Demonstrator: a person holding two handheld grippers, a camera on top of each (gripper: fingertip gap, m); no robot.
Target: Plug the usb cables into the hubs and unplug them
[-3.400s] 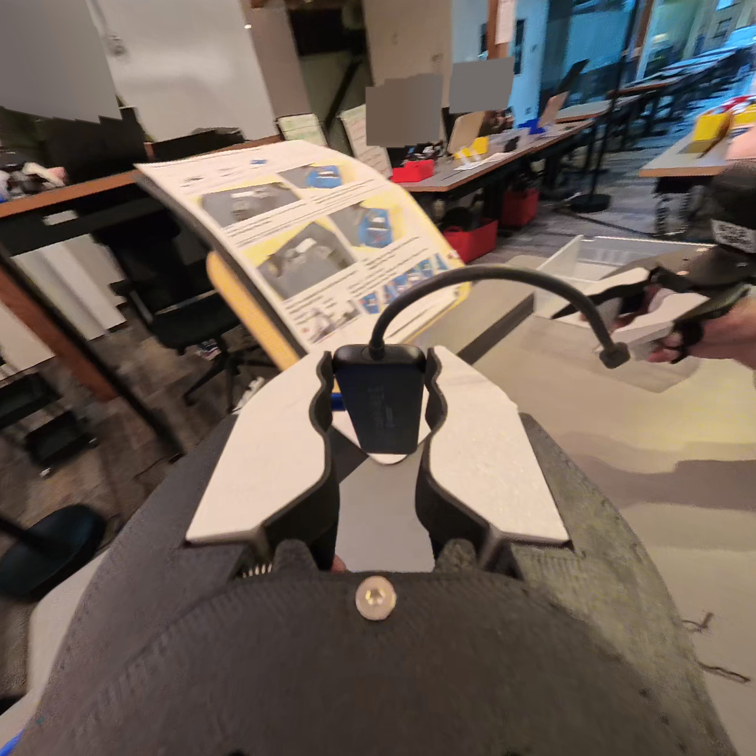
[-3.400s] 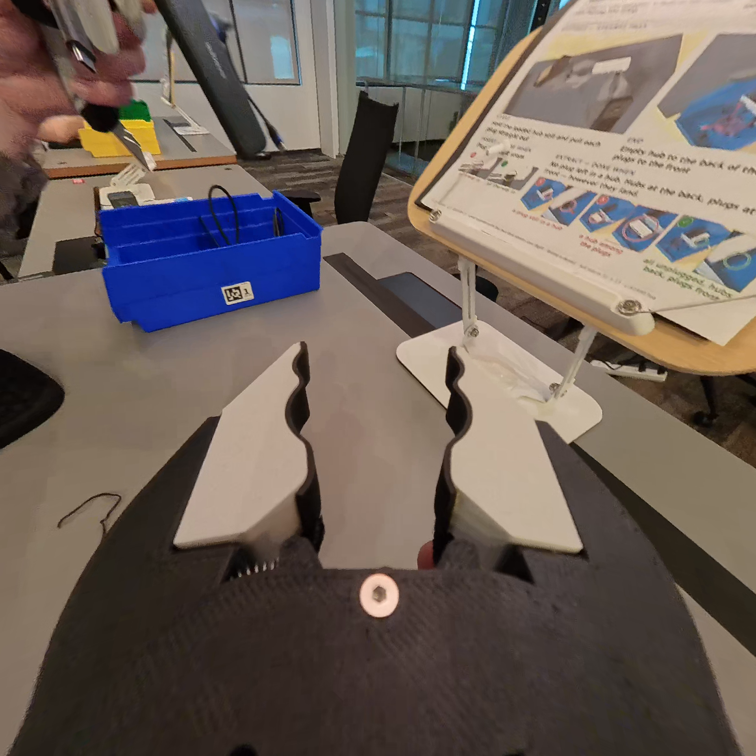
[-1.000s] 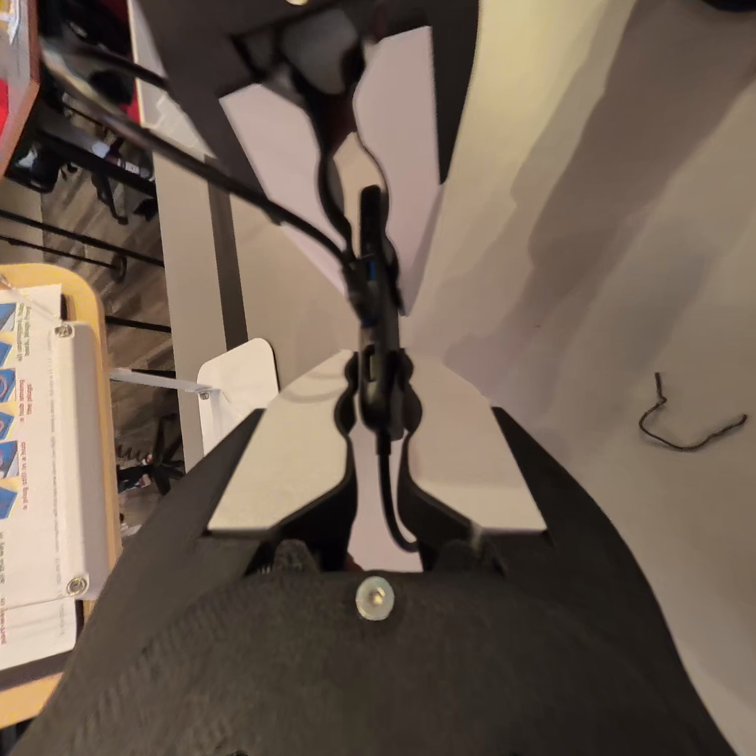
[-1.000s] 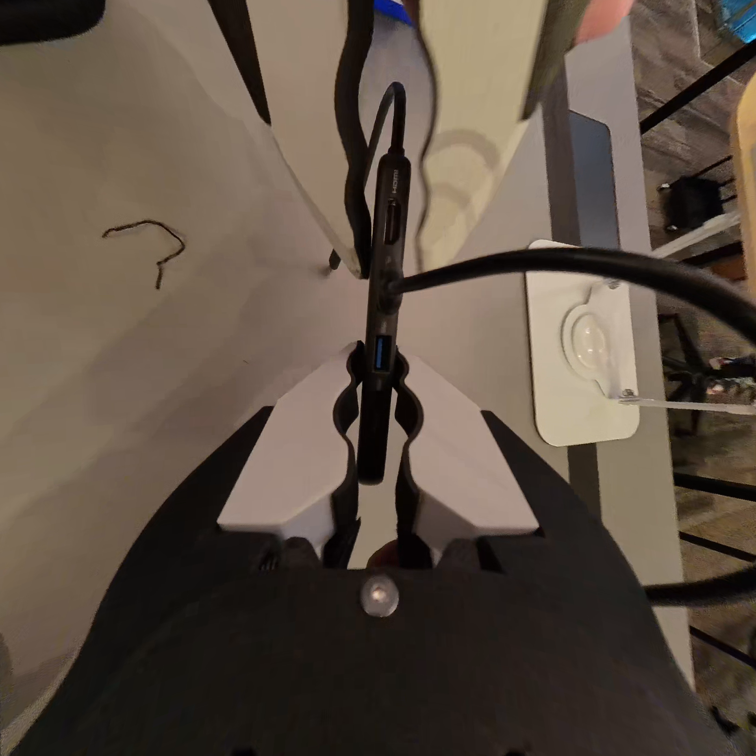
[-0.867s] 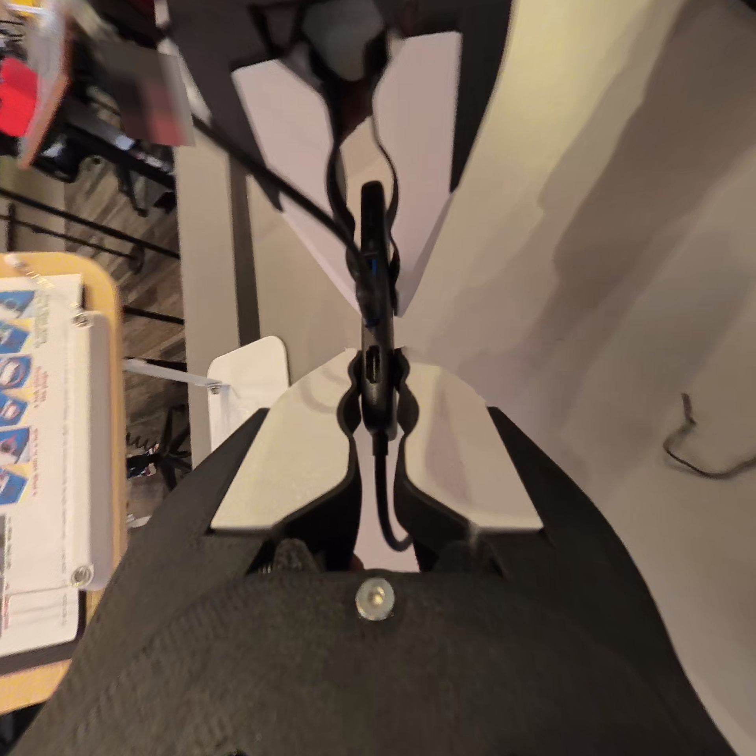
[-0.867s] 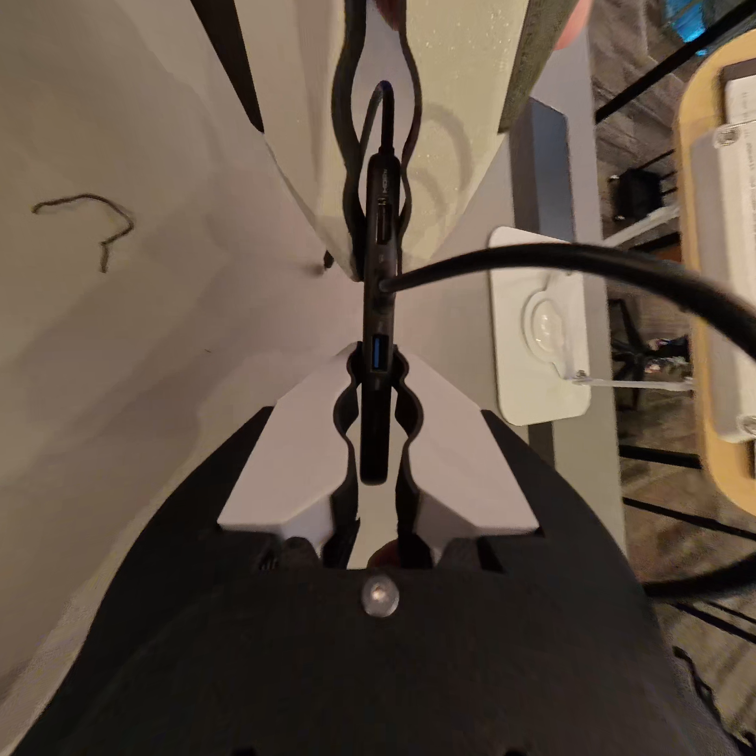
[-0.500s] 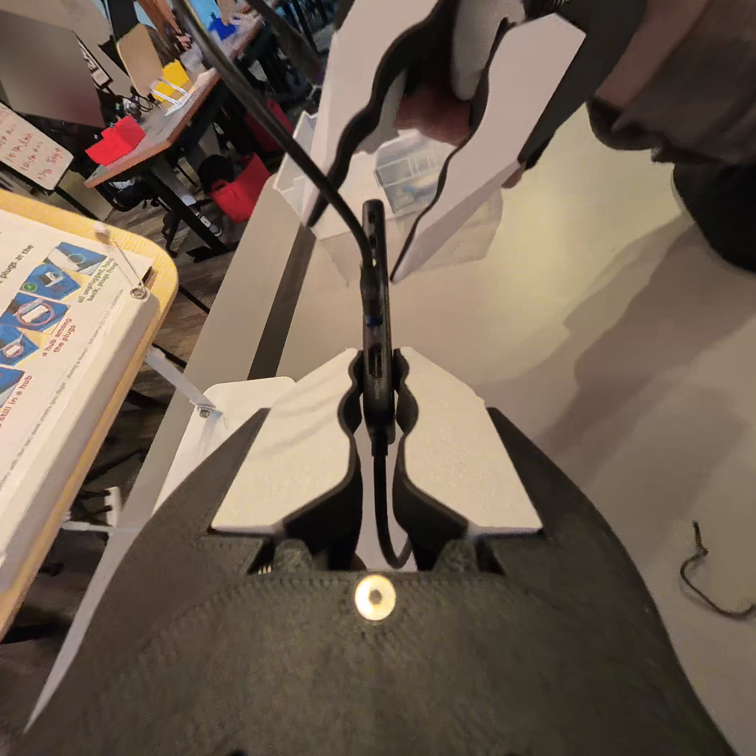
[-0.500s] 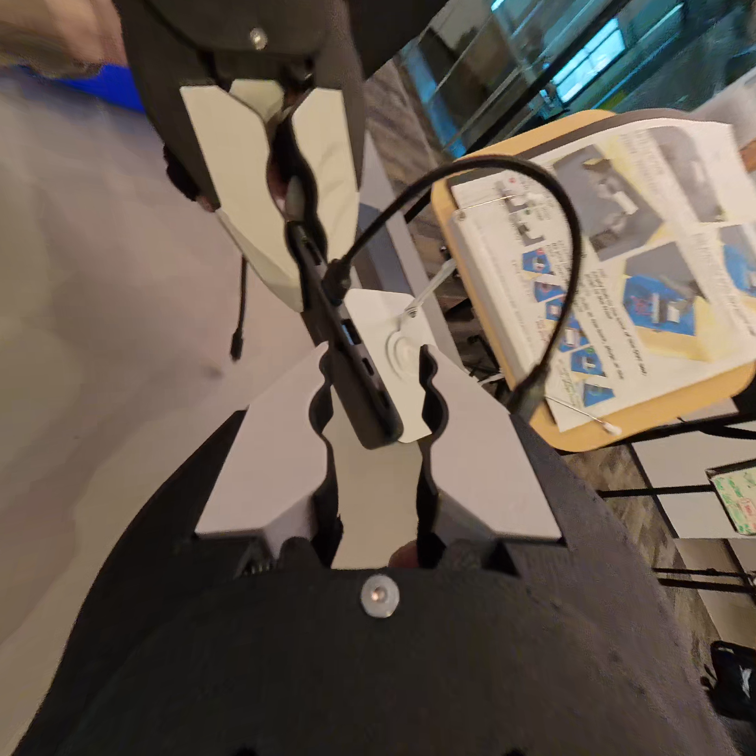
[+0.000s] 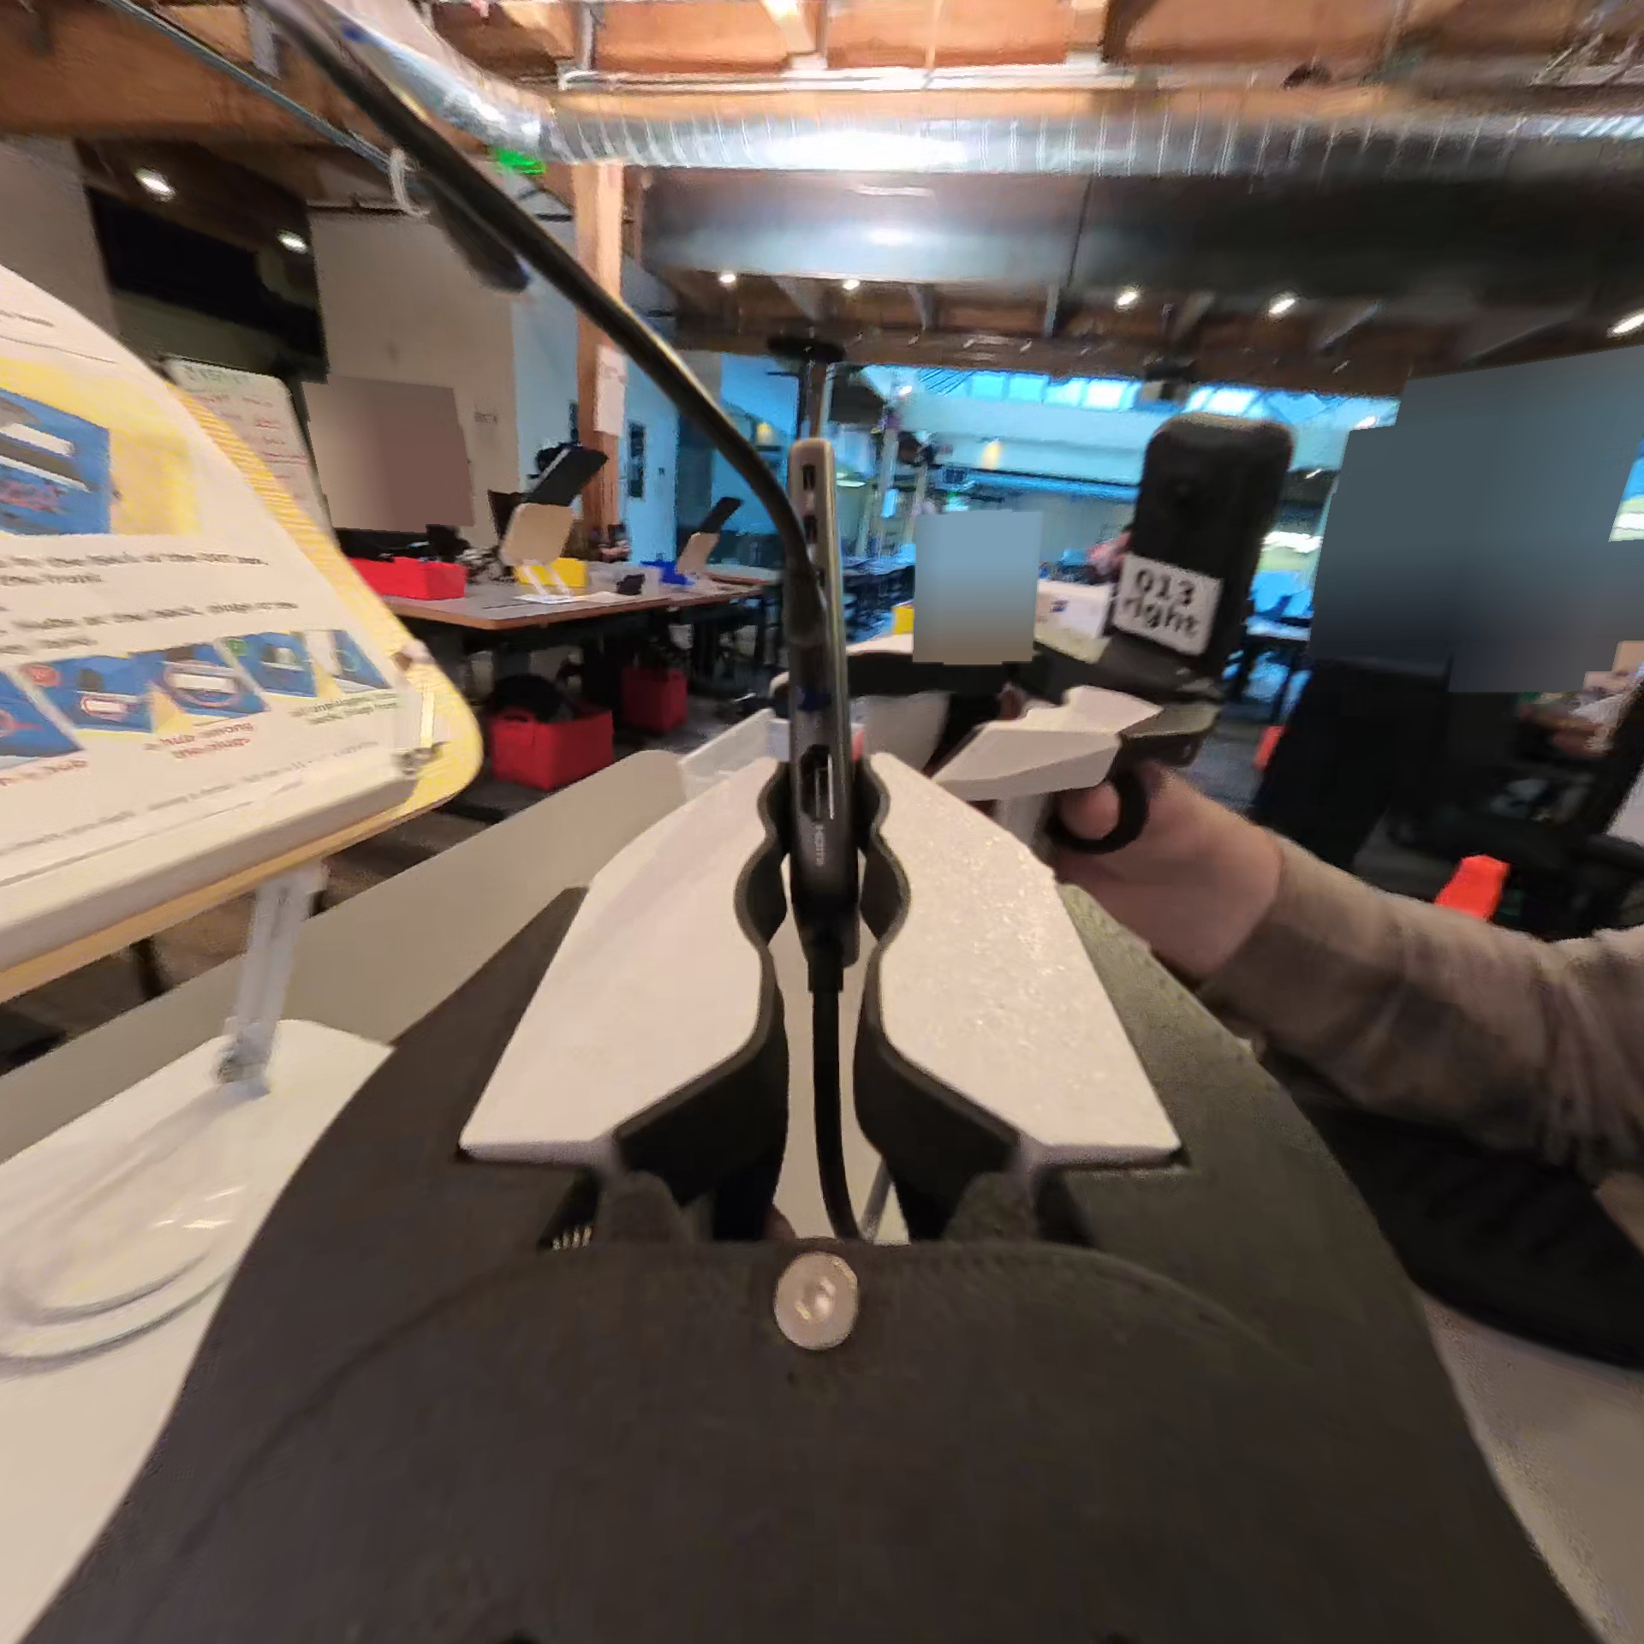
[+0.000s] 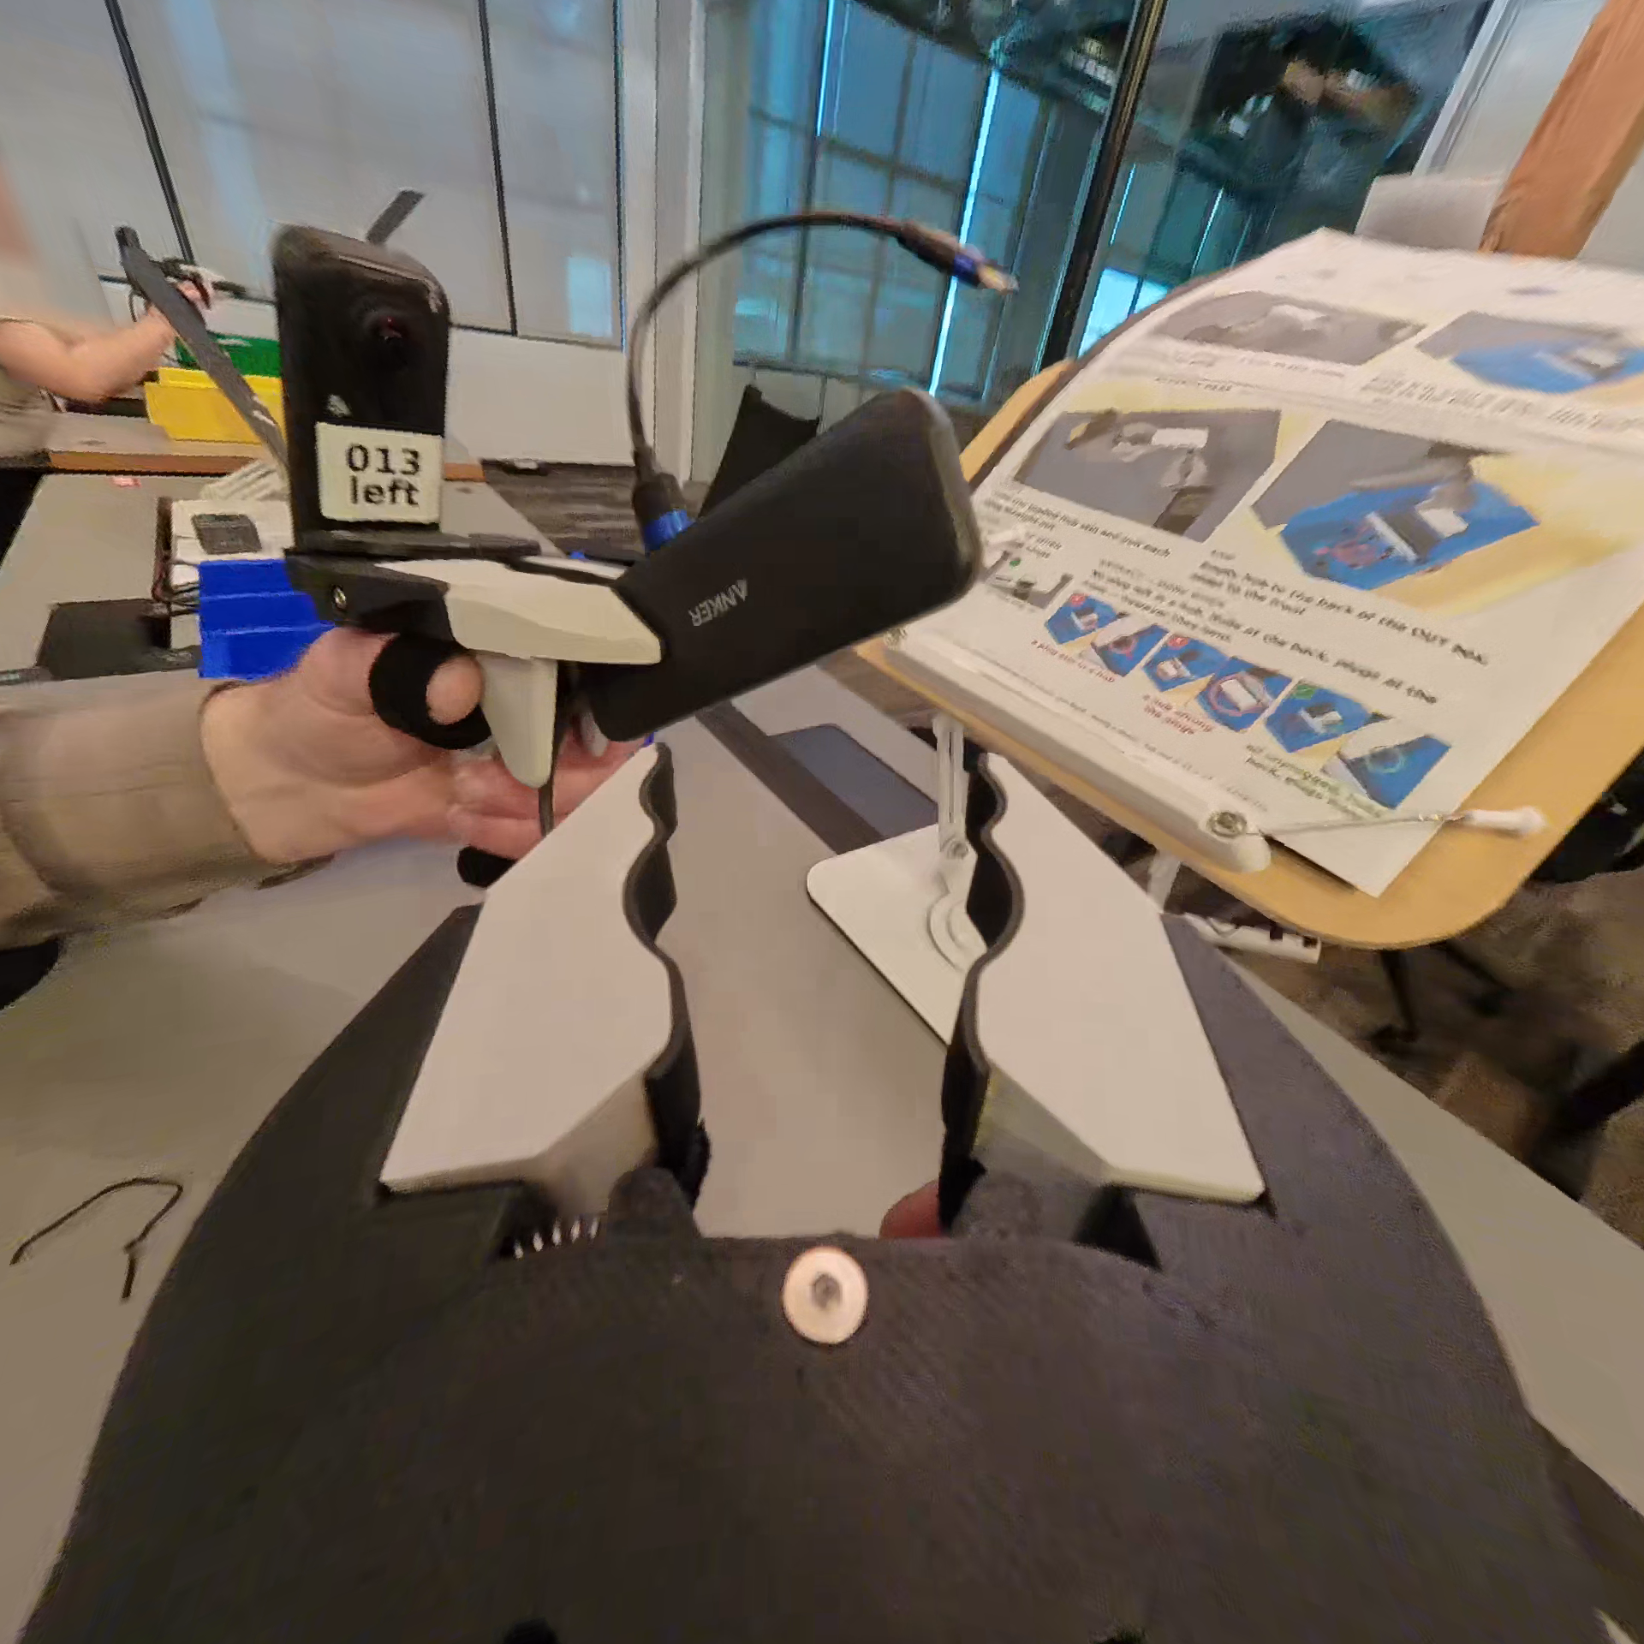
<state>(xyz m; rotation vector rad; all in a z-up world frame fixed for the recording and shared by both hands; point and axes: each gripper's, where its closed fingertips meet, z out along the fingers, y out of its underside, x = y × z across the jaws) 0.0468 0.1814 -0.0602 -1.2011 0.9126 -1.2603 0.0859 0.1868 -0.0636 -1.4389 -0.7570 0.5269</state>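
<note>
My left gripper (image 9: 823,783) is shut on a slim dark USB hub (image 9: 817,676), held edge-on and pointing up and forward. A black cable (image 9: 569,267) is plugged into the hub's side and arcs up to the left. In the right wrist view the left gripper (image 10: 623,640) holds the hub (image 10: 792,560) above the table, and the cable (image 10: 676,294) loops up to a free USB plug (image 10: 970,267). My right gripper (image 10: 814,801) is open and empty, just below and apart from the hub. It also shows in the left wrist view (image 9: 1023,756), to the right of the hub.
An instruction board (image 10: 1290,578) tilts on a white stand (image 10: 890,898) at the grey table's (image 10: 267,1023) right edge. A blue bin (image 10: 249,614) sits behind the left gripper. A black thread (image 10: 89,1219) lies on the table at left.
The right gripper, shut on the hub's far end a second ago, has opened and drawn back from it. Both grippers have swung up from facing the table to level. The left still holds the hub.
</note>
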